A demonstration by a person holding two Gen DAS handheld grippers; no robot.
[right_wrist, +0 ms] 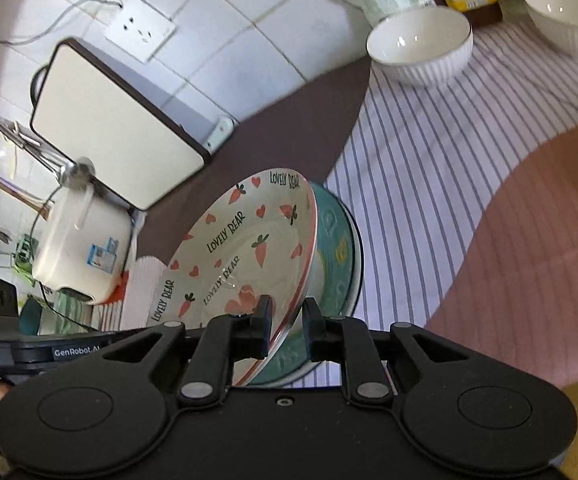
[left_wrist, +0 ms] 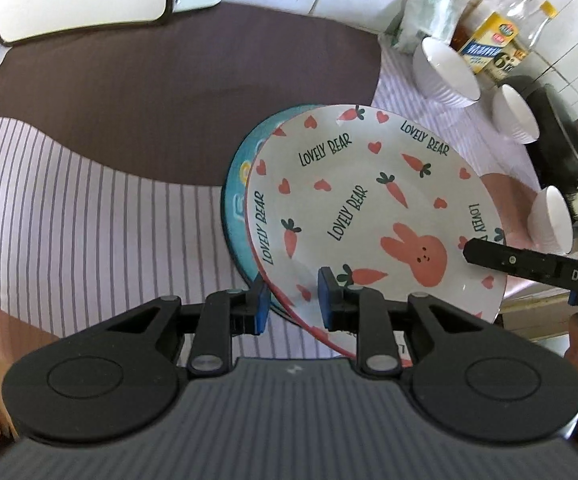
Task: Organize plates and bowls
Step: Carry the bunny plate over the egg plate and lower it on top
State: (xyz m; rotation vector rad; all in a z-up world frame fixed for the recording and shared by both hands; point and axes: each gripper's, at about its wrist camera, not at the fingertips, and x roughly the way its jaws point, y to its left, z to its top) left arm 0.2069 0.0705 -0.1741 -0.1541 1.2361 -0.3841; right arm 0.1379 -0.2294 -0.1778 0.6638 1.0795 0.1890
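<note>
Lower centre of the left wrist view, the left gripper [left_wrist: 292,298] pinches the near rim of the carrot-print plate [left_wrist: 369,208], jaws nearly closed on it. The right gripper [right_wrist: 287,320] clamps its opposite rim, tilting it over a teal plate [right_wrist: 335,264]. White bowls [left_wrist: 447,72] stand upper right on the striped cloth [left_wrist: 69,208].

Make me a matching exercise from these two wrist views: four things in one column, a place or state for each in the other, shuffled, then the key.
1. bunny plate
2. teal plate
3. ribbed white bowl
4. rice cooker

A. standing empty on the striped cloth
B. clamped at its rim by both the left gripper and the right gripper
C. partly hidden beneath another plate
D. on the counter beside the cutting board

Pairs: 1-B, 2-C, 3-A, 4-D
</note>
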